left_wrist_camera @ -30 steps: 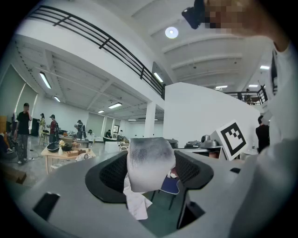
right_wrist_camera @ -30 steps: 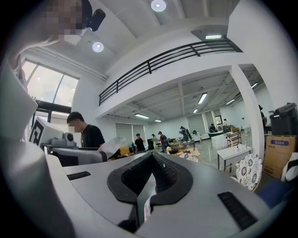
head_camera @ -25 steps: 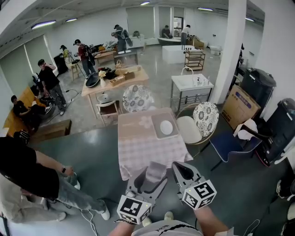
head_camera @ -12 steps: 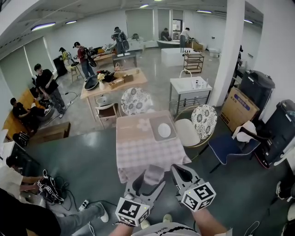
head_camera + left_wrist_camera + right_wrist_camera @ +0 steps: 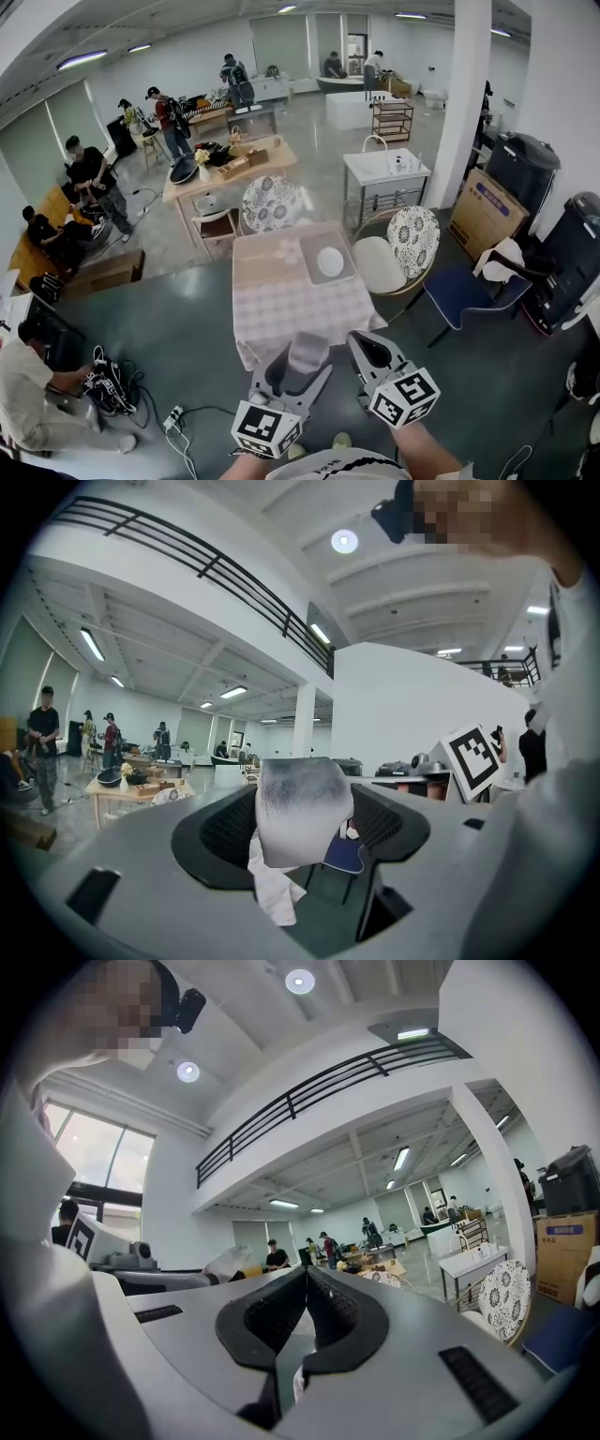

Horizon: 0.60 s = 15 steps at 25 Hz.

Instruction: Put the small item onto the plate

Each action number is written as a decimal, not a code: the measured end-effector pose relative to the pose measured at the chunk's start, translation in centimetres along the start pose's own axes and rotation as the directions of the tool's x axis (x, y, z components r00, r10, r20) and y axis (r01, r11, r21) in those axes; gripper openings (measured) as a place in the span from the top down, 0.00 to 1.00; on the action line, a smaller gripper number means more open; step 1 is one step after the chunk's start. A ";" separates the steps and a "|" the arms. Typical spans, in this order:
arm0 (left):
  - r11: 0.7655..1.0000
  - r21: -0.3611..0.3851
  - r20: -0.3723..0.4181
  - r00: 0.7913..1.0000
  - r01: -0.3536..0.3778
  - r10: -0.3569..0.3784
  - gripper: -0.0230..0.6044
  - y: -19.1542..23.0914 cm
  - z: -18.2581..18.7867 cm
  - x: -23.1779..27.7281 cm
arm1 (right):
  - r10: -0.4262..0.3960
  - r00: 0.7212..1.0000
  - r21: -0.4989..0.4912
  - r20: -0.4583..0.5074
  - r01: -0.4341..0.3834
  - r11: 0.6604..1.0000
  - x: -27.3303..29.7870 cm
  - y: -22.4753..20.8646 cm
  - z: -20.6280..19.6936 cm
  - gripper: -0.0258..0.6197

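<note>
The left hand-held gripper is clamped on the small gray item. The right hand-held gripper is clenched together, empty. Well apart at twelve o'clock, the white plate sits on the checkered table.

The plate lies on the tray on the table.

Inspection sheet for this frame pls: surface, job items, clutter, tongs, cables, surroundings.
Surface: table with checked cloth, ahead across the floor, not yet reached.
Job's things: plate bare, on a tray; small item carried, not on the plate.
Clutter: nothing seen.
Tongs: left tongs shut on small item; right tongs shut, empty.
Cables: power strip and lead on floor, left.
Surroundings: chairs by table; people at left.
</note>
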<state>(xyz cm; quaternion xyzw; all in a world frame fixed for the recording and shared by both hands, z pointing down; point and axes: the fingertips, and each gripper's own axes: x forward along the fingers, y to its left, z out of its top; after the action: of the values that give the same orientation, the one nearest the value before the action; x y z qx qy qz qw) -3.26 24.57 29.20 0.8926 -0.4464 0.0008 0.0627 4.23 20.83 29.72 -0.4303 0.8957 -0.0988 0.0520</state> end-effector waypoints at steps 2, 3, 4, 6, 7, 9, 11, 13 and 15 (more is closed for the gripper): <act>1.000 0.000 0.002 1.000 -0.008 0.008 0.48 -0.3 0.0 0.5 | 0.000 1.000 -0.001 0.001 0.000 1.000 -0.4 -0.7 0.2 0.94; 1.000 0.000 0.003 1.000 -0.012 0.012 0.48 -0.4 0.0 0.7 | 0.001 1.000 -0.001 0.001 -0.001 1.000 -0.5 -1.0 0.2 0.94; 1.000 0.000 0.004 1.000 -0.015 0.015 0.48 -0.5 0.0 0.9 | 0.002 1.000 0.000 -0.001 -0.002 1.000 -0.7 -1.3 0.2 0.94; 1.000 -0.001 0.004 1.000 -0.018 0.018 0.48 -0.8 -0.1 1.3 | 0.004 1.000 0.002 -0.003 -0.004 1.000 -0.9 -1.8 0.1 0.94; 1.000 -0.001 0.003 1.000 -0.019 0.019 0.48 -0.9 -0.1 1.6 | 0.006 1.000 0.004 -0.002 -0.006 1.000 -1.0 -2.1 0.1 0.94; 1.000 0.003 -0.001 1.000 -0.018 0.018 0.48 -1.1 -0.2 2.3 | 0.006 1.000 0.009 0.001 -0.006 1.000 -1.1 -2.7 0.2 0.94; 1.000 0.005 -0.009 1.000 -0.015 0.016 0.48 -1.3 -0.3 2.9 | 0.004 1.000 0.016 0.002 -0.004 1.000 -1.1 -3.3 0.4 0.94; 1.000 0.003 -0.014 1.000 -0.013 0.013 0.48 -1.3 -0.3 3.3 | 0.001 1.000 0.021 0.000 -0.001 1.000 -1.0 -3.8 0.4 0.94; 1.000 0.002 -0.016 1.000 -0.012 0.012 0.48 -1.1 -0.4 3.9 | -0.003 1.000 0.024 -0.002 0.003 1.000 -0.8 -4.4 0.3 0.94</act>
<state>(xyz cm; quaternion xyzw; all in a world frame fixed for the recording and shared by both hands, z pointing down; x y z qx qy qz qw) 0.02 22.14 29.74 0.8900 -0.4511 0.0087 0.0655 8.15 18.73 30.40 -0.4311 0.8938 -0.1100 0.0561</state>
